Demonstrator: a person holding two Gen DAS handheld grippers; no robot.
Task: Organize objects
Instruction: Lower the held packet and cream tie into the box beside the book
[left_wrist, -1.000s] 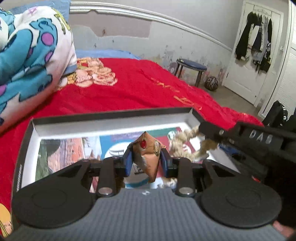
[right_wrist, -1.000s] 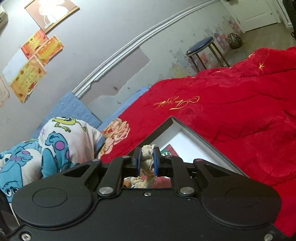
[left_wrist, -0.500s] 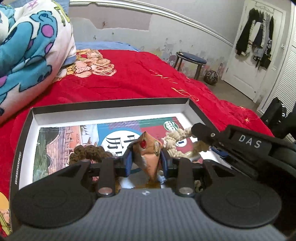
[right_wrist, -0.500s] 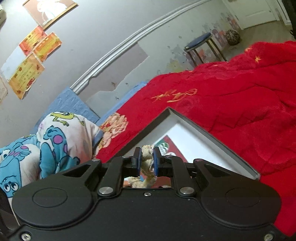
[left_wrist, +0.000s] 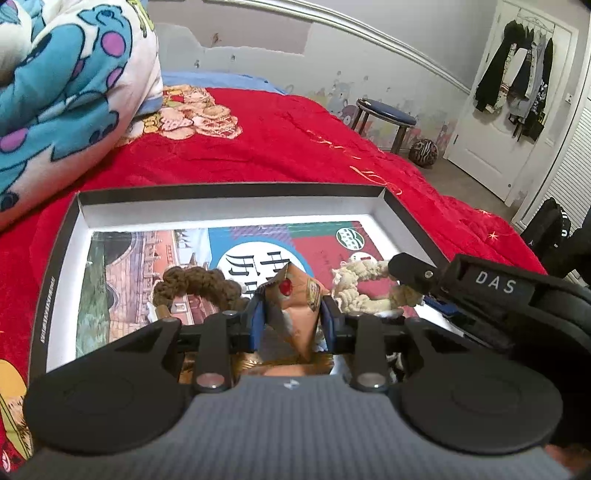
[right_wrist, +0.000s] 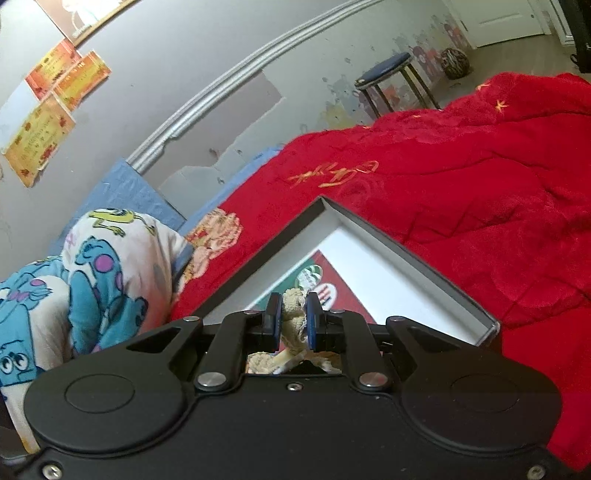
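Both grippers have risen since a second ago, uncovering a brown crocheted piece (left_wrist: 199, 282) in the tray (left_wrist: 229, 208). Left gripper (left_wrist: 291, 317) jaws clamp an orange packet (left_wrist: 299, 306); right gripper (right_wrist: 291, 319) jaws pinch cream rope (right_wrist: 291, 314), its lower end hidden, above the tray on the red bed (left_wrist: 280, 147).

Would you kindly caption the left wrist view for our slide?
Left gripper clamps an orange snack packet above the black-rimmed shallow box on a red bedspread.

Left gripper (left_wrist: 291, 317) sits low at six o'clock, fingers pinched on a held item. Right gripper (right_wrist: 291, 319) clamps narrow on its own catch, its black body reaching in from three o'clock in the left view.
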